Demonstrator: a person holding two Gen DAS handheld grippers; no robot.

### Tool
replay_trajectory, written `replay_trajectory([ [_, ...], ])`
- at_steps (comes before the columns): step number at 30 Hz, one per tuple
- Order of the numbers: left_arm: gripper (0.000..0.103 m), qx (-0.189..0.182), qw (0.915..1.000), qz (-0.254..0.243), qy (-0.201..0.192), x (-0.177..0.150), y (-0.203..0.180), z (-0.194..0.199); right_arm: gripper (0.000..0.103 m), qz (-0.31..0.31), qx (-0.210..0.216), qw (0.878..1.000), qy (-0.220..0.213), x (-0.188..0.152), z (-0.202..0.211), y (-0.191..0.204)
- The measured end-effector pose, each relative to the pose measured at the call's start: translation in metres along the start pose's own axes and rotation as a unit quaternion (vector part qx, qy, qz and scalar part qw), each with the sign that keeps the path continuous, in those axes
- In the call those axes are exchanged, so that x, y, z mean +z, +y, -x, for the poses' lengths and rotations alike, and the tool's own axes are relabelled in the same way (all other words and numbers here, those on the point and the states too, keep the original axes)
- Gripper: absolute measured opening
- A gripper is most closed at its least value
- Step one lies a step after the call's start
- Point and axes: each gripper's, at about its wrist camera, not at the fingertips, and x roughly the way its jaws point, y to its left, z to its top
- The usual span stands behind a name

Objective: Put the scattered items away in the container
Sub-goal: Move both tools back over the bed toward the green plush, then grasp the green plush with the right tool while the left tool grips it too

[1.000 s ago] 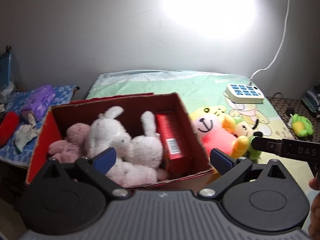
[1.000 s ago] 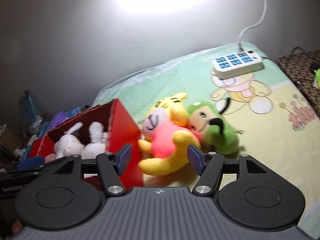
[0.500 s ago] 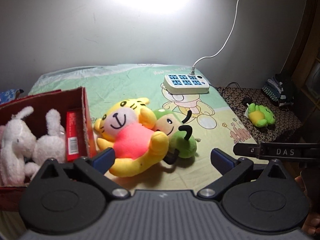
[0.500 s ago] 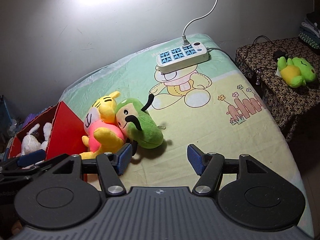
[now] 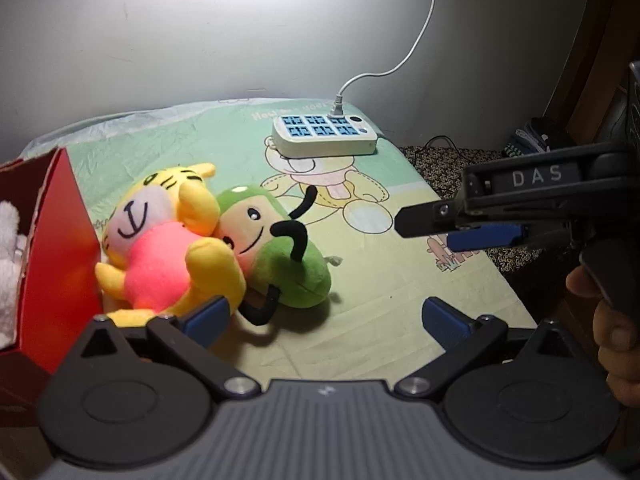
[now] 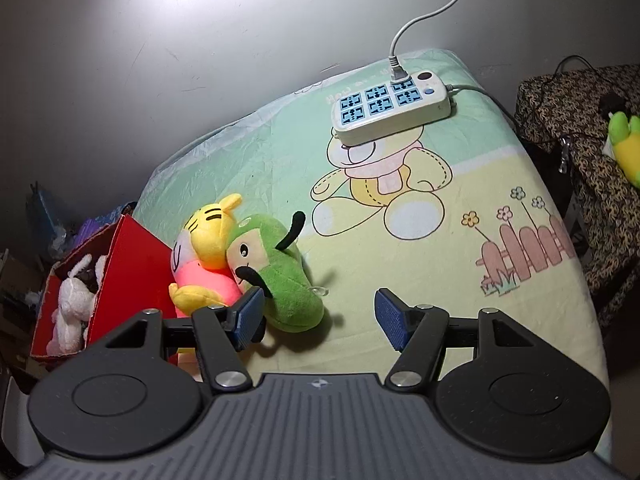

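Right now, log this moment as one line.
left gripper: open | right gripper: open | tiger, green toy: on bed beside box

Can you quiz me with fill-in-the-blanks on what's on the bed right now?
1. The yellow tiger plush wears a ____ shirt.
2. The green plush leans against the ____ plush.
3. The power strip has ____ blue sockets.
4. The white bunny plush sits in the ____ box.

Missing: pink; tiger; six; red
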Motion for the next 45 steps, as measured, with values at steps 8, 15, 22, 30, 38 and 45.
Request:
replay_trajectory([
  [8,0.102,0.038,0.9987,-0.028,0.017,0.008,-0.017,-0.05,0.068,0.068,0.029,0.994,0.075,0.041,-0.041,0.007],
  [15,0.102,0.05,0.9983,-0.028,0.013,0.003,-0.019,-0.063,0.069,0.081,0.075,0.987,0.117,0.055,-0.08,0.014],
  [22,0.102,0.058,0.9979,-0.03,0.002,0.005,-0.005,-0.063,0.069,0.091,0.094,0.98,0.152,0.061,-0.112,0.023],
  [30,0.102,0.057,0.9972,-0.046,0.013,0.006,-0.008,-0.076,0.065,0.077,0.117,0.972,0.186,0.056,-0.145,0.025],
  [38,0.102,0.032,0.9981,-0.049,0.021,0.01,-0.011,-0.08,0.054,0.027,0.134,0.976,0.168,0.05,-0.122,-0.005],
  [45,0.102,-0.016,0.9979,-0.06,0.019,0.014,-0.022,-0.089,0.054,-0.026,0.13,0.98,0.151,0.042,-0.095,-0.04],
])
